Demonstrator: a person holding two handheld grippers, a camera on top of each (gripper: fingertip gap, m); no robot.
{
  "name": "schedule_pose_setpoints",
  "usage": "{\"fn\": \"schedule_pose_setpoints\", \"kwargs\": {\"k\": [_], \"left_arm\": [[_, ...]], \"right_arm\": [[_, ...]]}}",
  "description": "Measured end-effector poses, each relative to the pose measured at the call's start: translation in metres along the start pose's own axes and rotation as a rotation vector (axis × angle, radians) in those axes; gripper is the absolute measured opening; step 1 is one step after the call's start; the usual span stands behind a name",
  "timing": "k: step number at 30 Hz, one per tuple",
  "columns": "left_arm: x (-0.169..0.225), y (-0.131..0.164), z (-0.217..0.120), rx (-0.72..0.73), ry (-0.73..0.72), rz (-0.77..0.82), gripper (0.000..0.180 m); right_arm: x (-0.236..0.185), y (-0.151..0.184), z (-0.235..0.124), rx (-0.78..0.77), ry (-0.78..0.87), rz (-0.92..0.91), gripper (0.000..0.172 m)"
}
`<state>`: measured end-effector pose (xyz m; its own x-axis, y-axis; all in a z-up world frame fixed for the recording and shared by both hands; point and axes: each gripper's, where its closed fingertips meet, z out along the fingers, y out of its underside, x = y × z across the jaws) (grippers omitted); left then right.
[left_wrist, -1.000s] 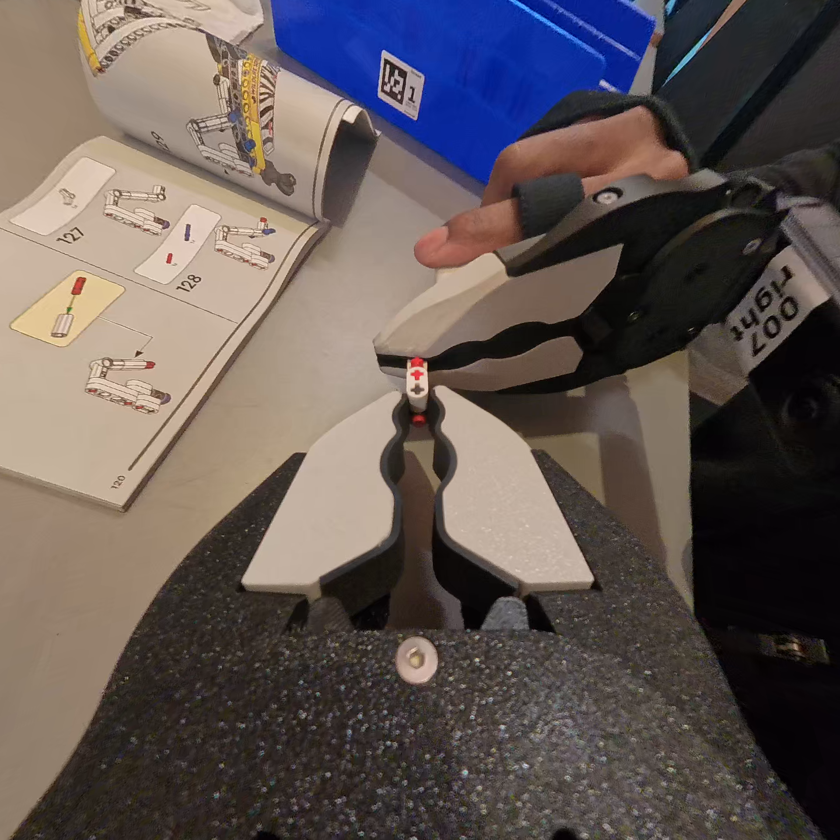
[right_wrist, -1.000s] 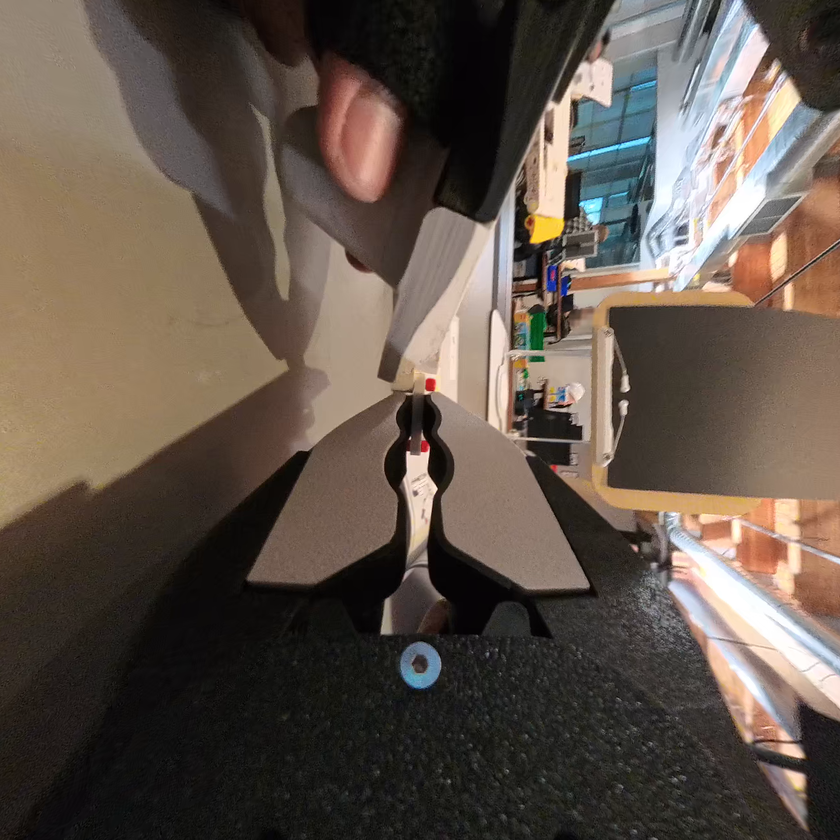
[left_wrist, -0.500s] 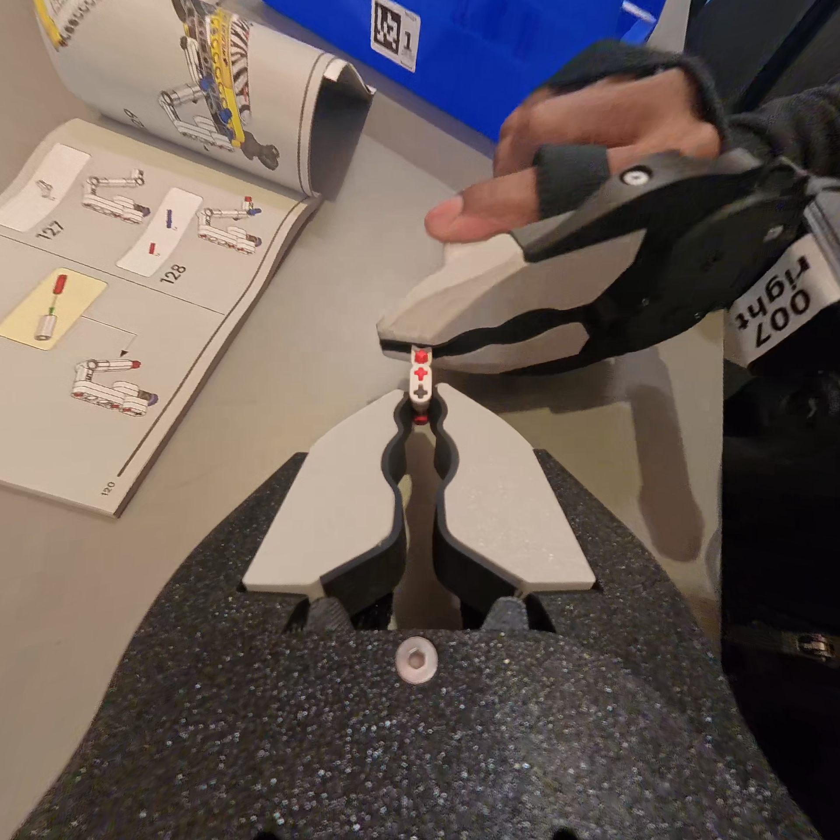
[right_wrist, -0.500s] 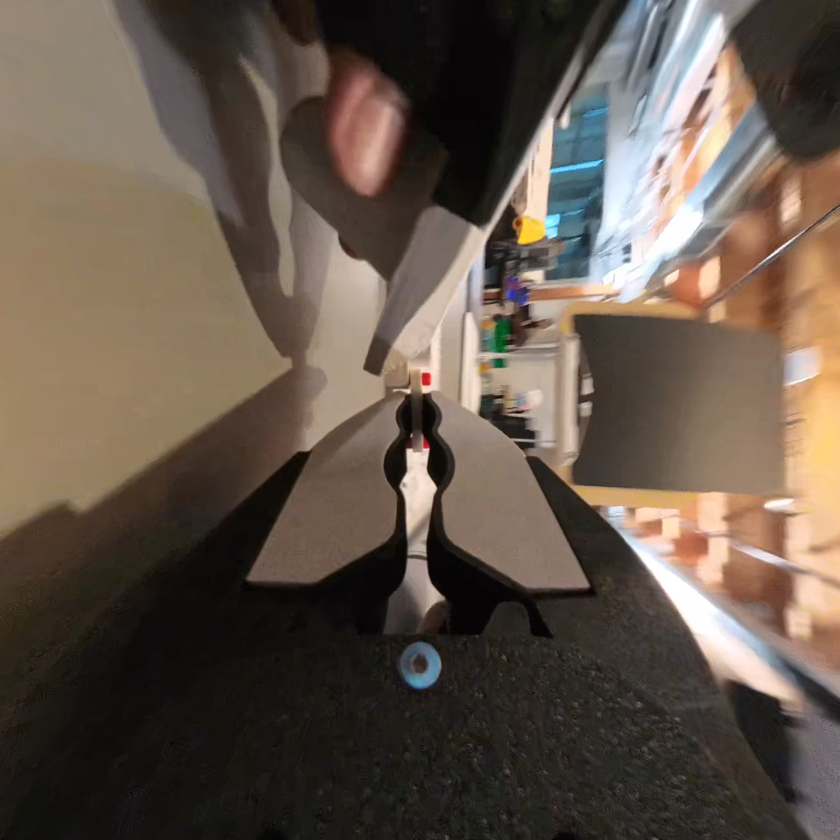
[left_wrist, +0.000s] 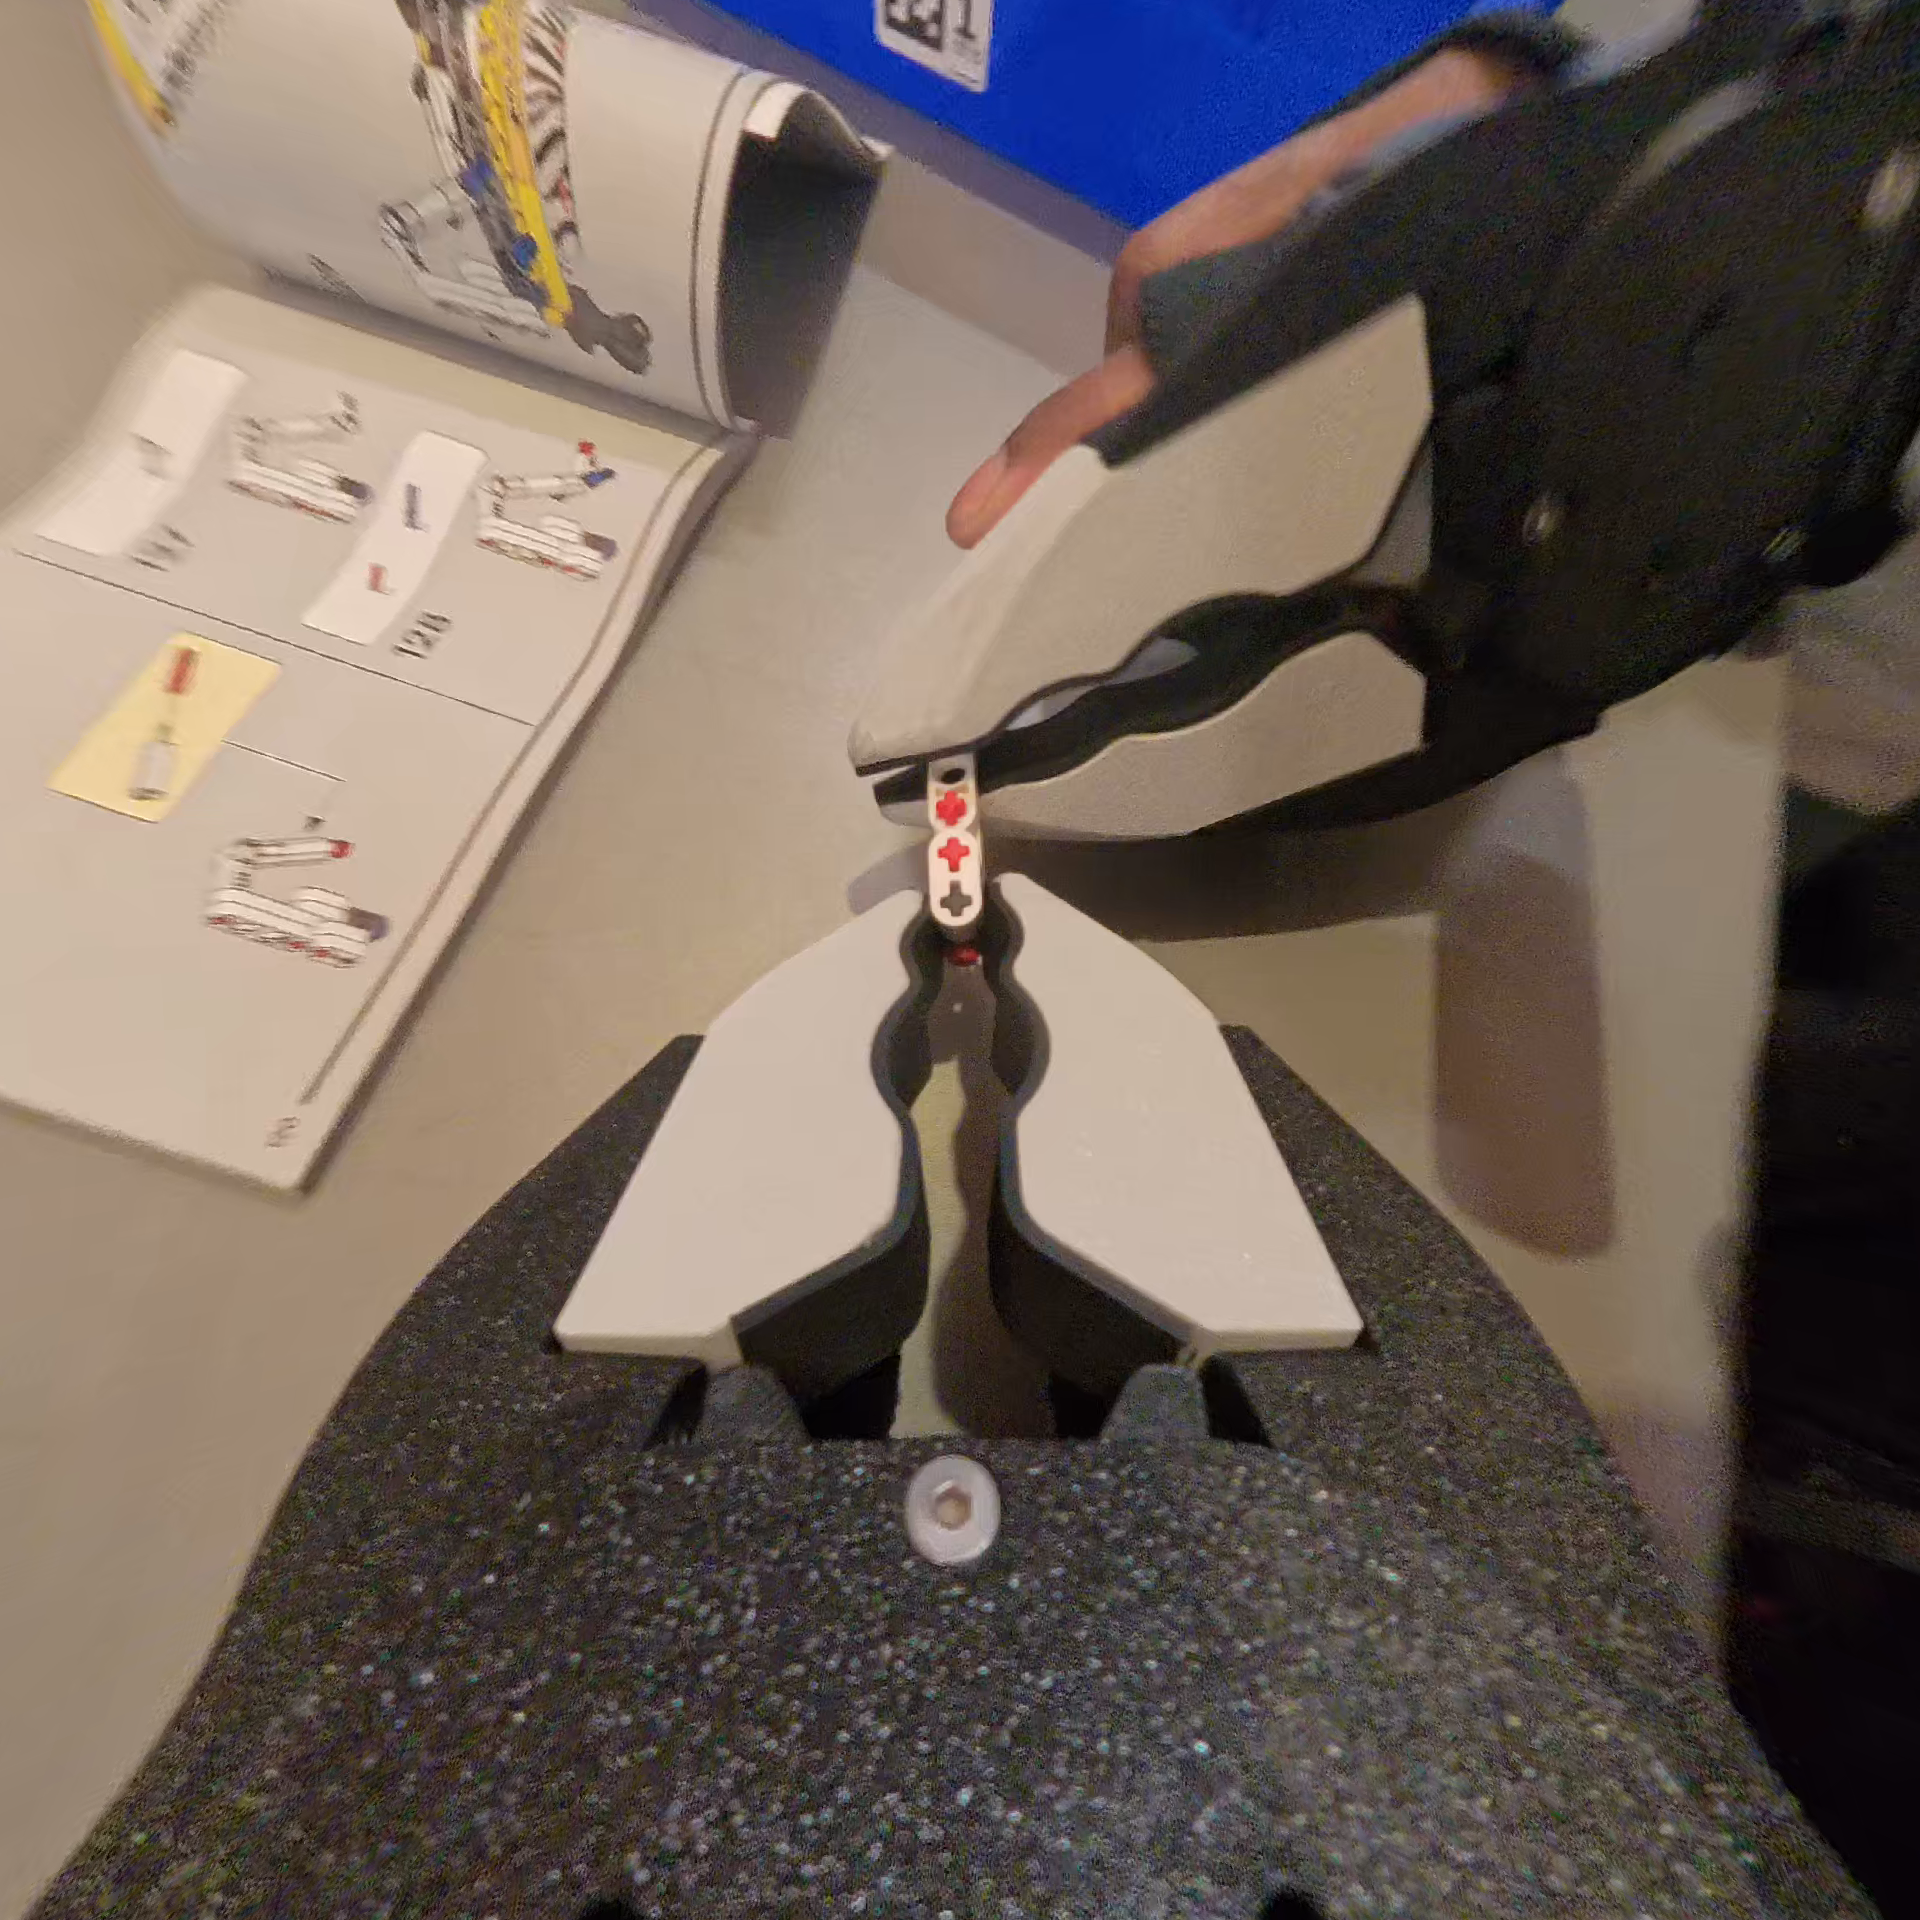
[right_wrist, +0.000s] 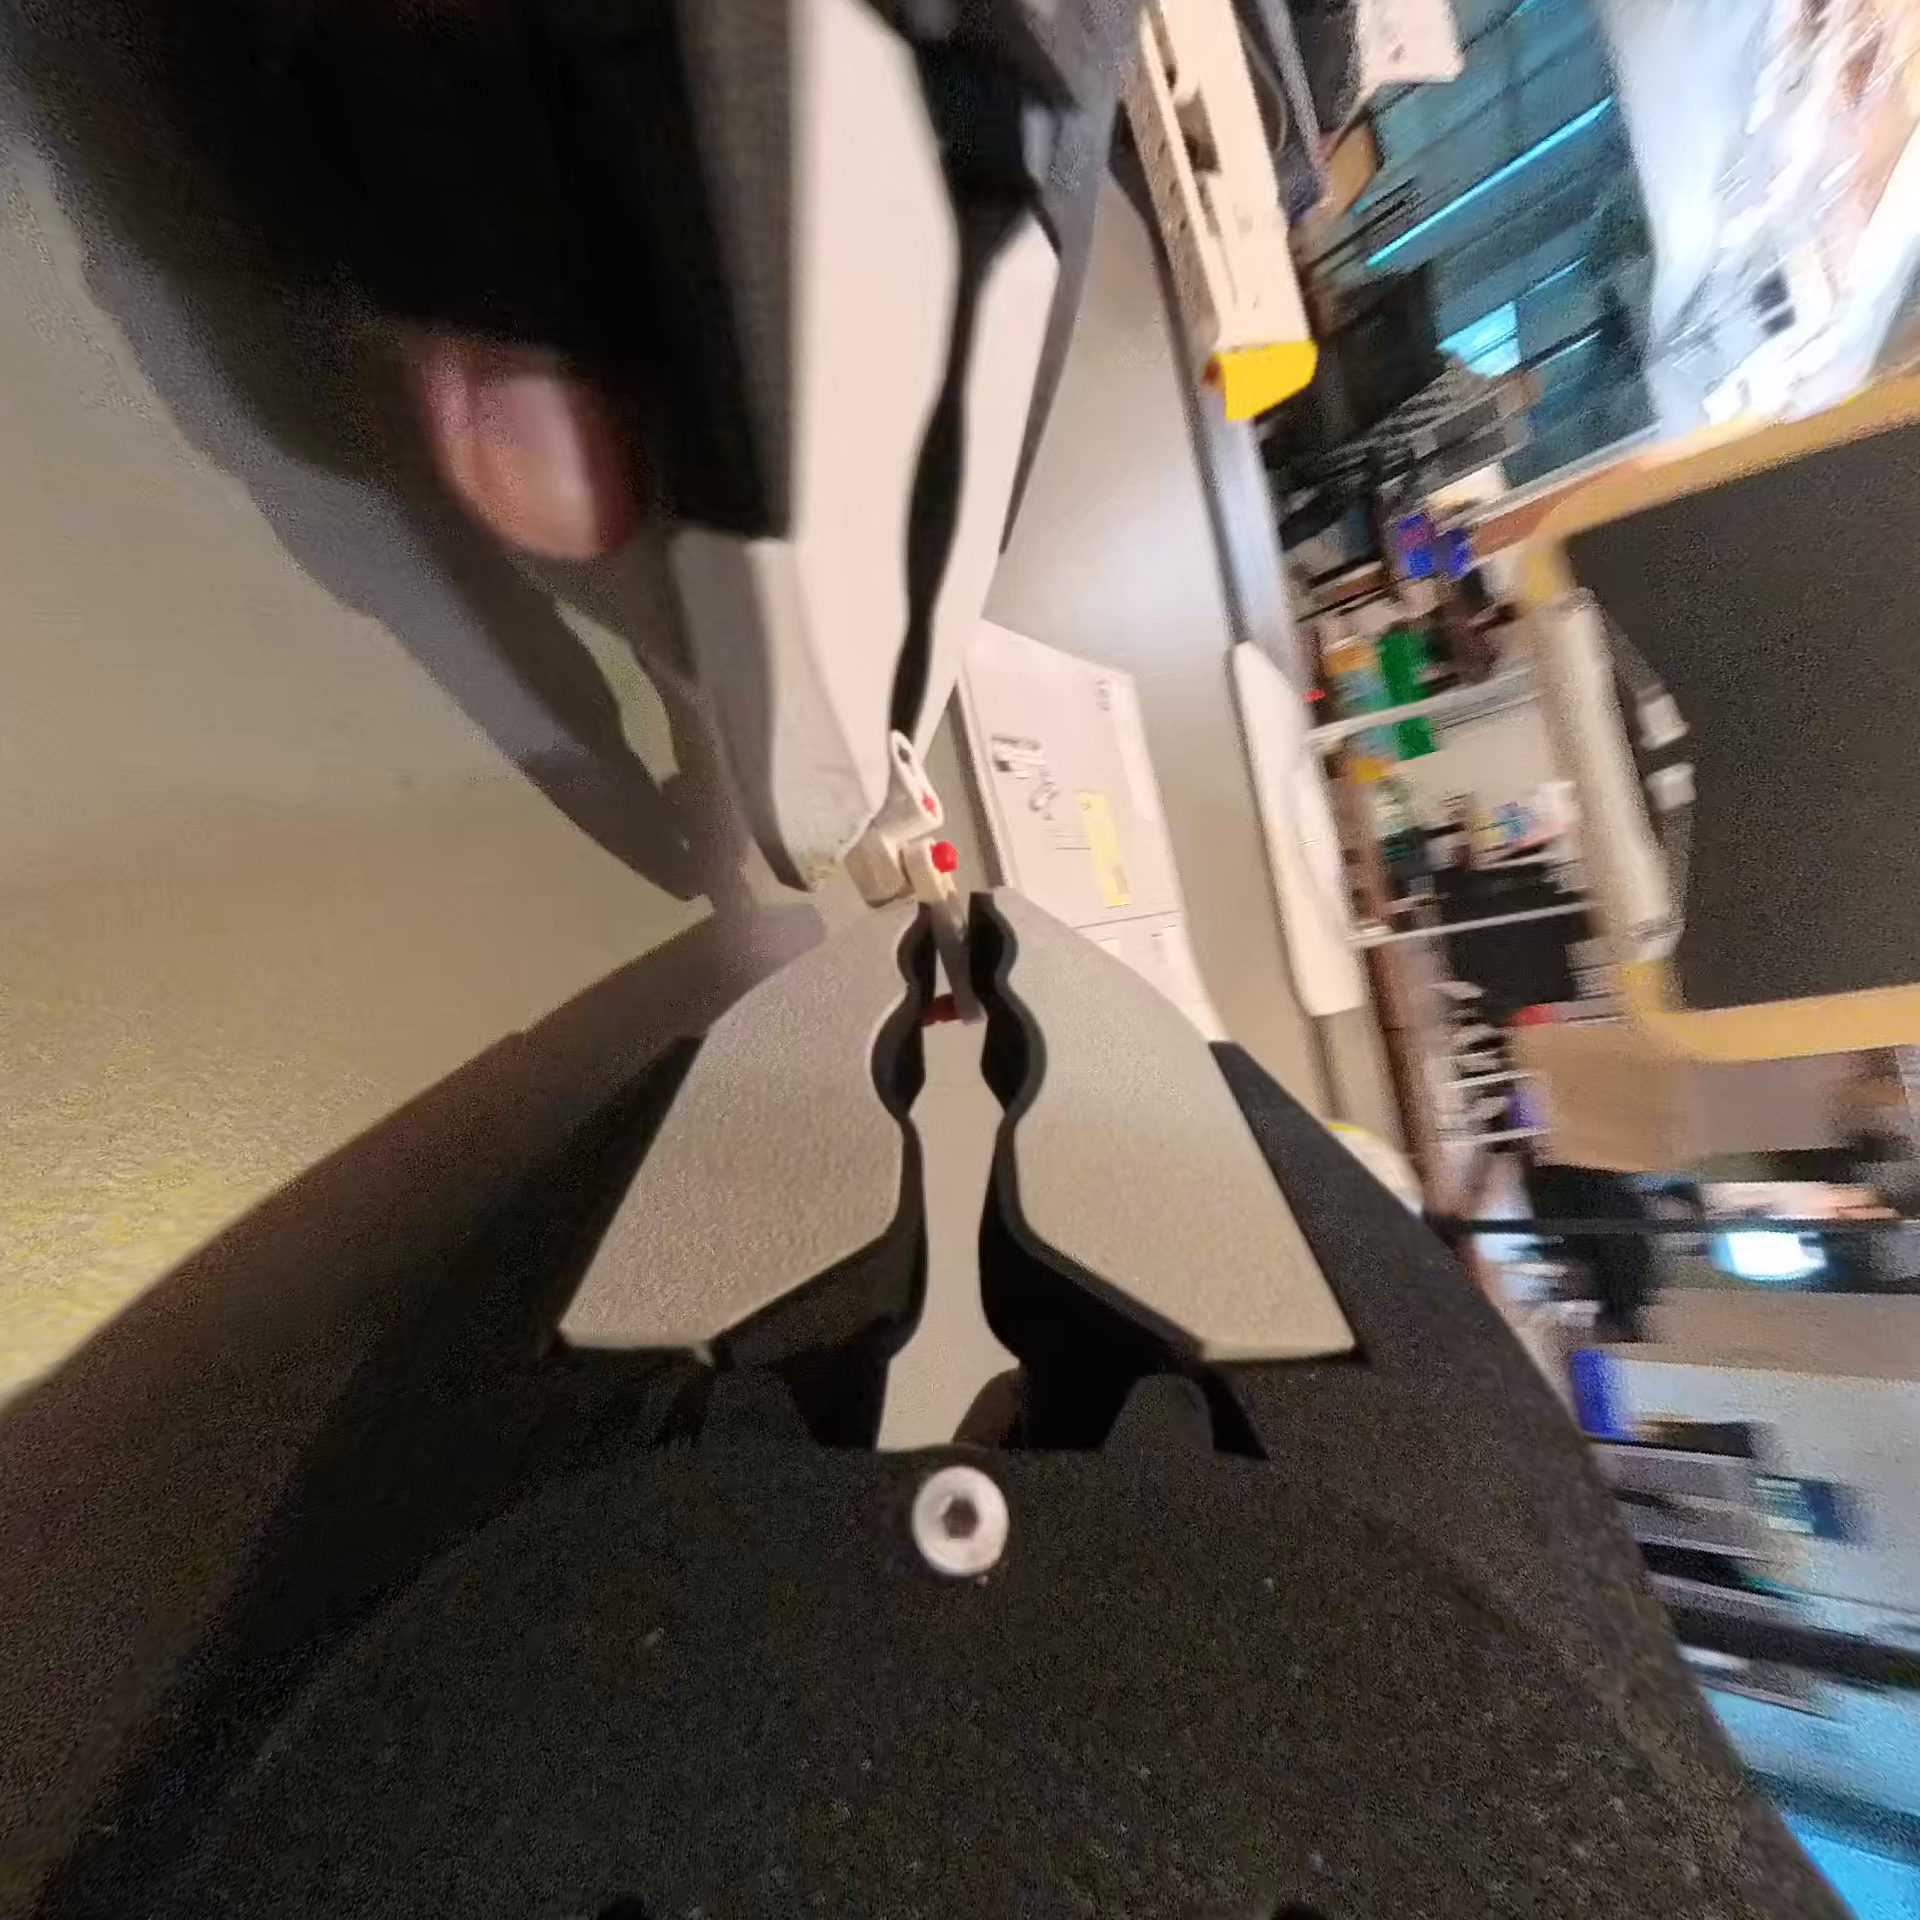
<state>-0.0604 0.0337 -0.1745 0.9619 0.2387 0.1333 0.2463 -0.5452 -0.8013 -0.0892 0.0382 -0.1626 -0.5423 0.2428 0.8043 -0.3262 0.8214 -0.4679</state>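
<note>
On the left of the grey table (left_wrist: 727, 831) lies an open instruction booklet (left_wrist: 312, 644), its upper page curled over, and behind it stands a blue bin (left_wrist: 1091, 94) with a white tag. In the middle, my left gripper (left_wrist: 958, 914) has its fingers narrow and pressed on the lower end of a small white beam (left_wrist: 954, 852), which has red cross-shaped pins in its holes. The beam stands upright, above the table. To the right, my right gripper (left_wrist: 914, 774) comes in from the side with my hand (left_wrist: 1195, 312) on top of it. Its fingers are also narrow, and the upper end of the beam sits between the tips. In the right wrist view a thin grey part (right_wrist: 951, 956) with a red pin is between my fingers; whether the pads press on it, I cannot tell.
</note>
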Motion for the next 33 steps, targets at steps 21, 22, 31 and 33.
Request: {"fn": "schedule_pose_setpoints", "kwargs": {"k": [21, 22, 31, 33], "left_arm": [[0.011, 0.012, 0.003, -0.100, 0.148, -0.071, 0.009], [0.011, 0.013, 0.004, -0.109, 0.154, -0.067, 0.009], [-0.007, -0.008, -0.009, 0.089, 0.076, -0.148, 0.016], [-0.016, -0.015, -0.013, 0.153, 0.032, -0.188, 0.022]], "right_arm": [[0.000, -0.004, -0.004, 0.001, 0.078, -0.309, 0.006], [-0.001, -0.004, -0.005, 0.004, 0.082, -0.329, 0.005], [0.020, 0.008, 0.002, -0.014, -0.107, 0.438, 0.003], [0.025, 0.007, 0.002, -0.006, -0.139, 0.633, 0.003]]}}
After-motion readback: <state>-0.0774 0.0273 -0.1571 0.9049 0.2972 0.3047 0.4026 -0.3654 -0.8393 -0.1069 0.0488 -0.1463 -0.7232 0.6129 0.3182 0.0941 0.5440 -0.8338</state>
